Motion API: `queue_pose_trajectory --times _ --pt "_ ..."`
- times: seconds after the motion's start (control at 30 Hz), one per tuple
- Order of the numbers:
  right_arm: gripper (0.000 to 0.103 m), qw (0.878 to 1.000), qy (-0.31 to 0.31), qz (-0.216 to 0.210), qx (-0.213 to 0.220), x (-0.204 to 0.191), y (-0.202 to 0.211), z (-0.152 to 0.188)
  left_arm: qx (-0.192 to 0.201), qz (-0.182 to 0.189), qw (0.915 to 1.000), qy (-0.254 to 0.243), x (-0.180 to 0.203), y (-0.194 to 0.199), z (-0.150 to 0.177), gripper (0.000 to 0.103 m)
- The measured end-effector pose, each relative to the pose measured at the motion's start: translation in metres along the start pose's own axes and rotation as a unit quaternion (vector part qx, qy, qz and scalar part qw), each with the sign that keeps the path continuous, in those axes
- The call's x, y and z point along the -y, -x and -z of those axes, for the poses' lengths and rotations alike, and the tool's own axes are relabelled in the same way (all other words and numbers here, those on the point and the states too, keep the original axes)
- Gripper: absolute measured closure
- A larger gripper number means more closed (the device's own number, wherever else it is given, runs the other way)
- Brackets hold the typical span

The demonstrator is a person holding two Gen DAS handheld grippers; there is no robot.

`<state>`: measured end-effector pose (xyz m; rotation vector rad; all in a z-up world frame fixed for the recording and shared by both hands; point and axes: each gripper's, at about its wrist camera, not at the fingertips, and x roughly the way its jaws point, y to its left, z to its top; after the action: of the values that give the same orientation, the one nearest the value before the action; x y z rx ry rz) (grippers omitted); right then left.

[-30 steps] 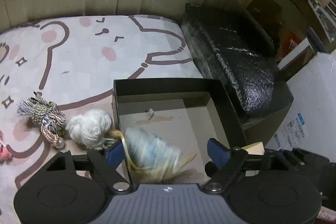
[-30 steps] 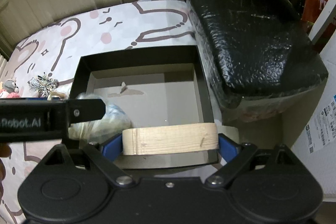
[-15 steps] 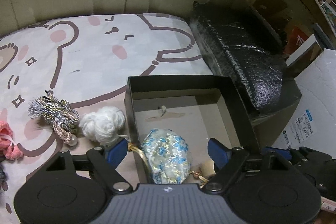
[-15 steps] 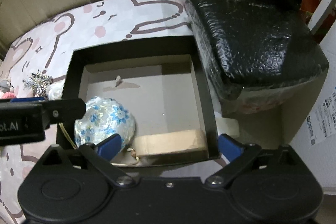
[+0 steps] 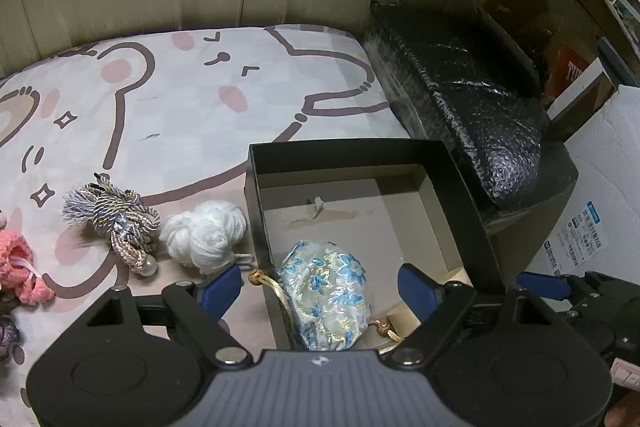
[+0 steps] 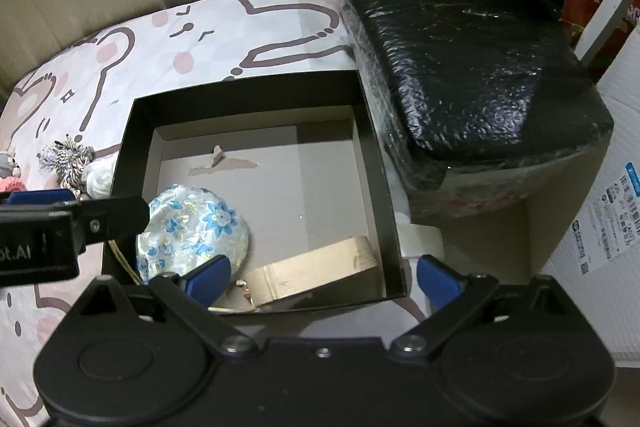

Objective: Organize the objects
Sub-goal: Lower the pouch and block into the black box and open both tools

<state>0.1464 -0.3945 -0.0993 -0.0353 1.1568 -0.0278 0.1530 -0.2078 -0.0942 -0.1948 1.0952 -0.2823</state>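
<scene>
Currently both tongs are spread and hold nothing. Left tongs (image 5: pixel 320 287) hover over the near left corner of the black box (image 5: pixel 460 195), one blue finger outside the wall, the other over the inside. Right tongs (image 6: pixel 322 277) hover over the near edge of the same box (image 6: pixel 124 155), fingers wide apart, right one outside the right wall. Floral pouch (image 5: pixel 326 291) lies inside the box in its near left corner, gold cord (image 5: pixel 272 285) draped over the left wall. Wooden block (image 6: pixel 312 273) lies inside the box at the near right, tilted, just beside the pouch (image 6: pixel 192 231) but touching or not, cannot tell. Outside on the cartoon-print sheet (image 5: pixel 180 115): white yarn ball (image 5: pixel 206 231) just left of the box, braided rope bundle (image 5: pixel 114 219) beside it, pink knitted thing (image 5: pixel 20 267) further left at the frame edge. Black wrapped package (image 6: pixel 460 47) sits right of the box.
</scene>
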Motion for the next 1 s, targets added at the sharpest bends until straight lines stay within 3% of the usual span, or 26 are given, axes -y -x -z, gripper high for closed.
queue_pose_trajectory --times 1.0 --pt "0.003 0.998 -0.016 0.011 0.058 0.000 0.064 0.008 0.024 -0.017 0.9995 -0.010 -0.014 0.045 0.017 0.009"
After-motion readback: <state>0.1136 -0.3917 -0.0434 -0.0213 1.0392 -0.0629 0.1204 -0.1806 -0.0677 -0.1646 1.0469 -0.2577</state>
